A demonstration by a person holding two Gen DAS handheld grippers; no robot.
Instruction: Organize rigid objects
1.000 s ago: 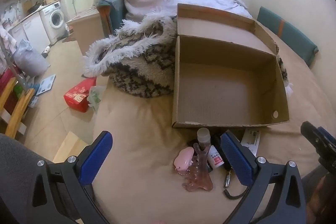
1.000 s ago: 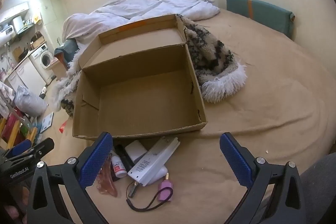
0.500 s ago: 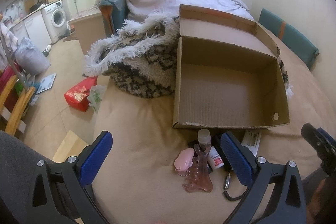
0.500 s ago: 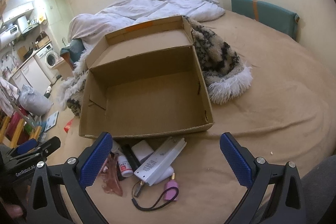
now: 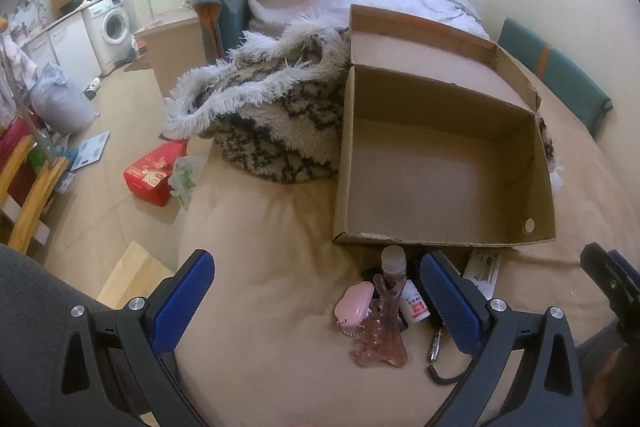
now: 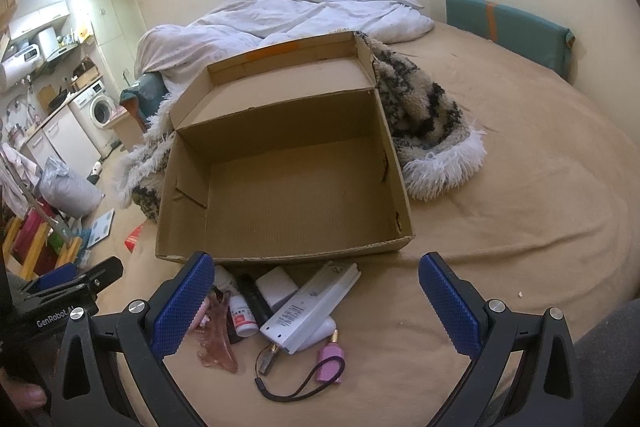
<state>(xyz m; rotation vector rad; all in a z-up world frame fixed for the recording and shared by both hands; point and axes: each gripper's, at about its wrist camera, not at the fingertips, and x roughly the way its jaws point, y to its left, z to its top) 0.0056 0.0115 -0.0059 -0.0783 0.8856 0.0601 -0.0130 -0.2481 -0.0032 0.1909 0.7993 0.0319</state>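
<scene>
An open, empty cardboard box (image 5: 440,171) (image 6: 288,187) lies on the tan bed. In front of it is a pile of small items: a pink comb-like piece (image 5: 380,339) (image 6: 216,343), a pink oval case (image 5: 354,305), a clear bottle (image 5: 394,267), a white pill bottle (image 5: 414,305) (image 6: 242,315), a white remote-like box (image 6: 312,307), a black tube (image 6: 254,297), a white case (image 6: 278,285) and a pink fob with black cord (image 6: 330,361). My left gripper (image 5: 316,303) is open above the pile's left side. My right gripper (image 6: 316,303) is open above the pile.
A fluffy patterned blanket (image 5: 272,115) (image 6: 424,123) lies behind and beside the box. A white duvet (image 6: 280,19) and a teal cushion (image 6: 508,27) are at the far end. The bed edge drops left to a floor with a red bag (image 5: 154,175).
Both grippers have drawn back slightly, so the box and pile sit a little further up and in fuller view. Nothing was grasped.
</scene>
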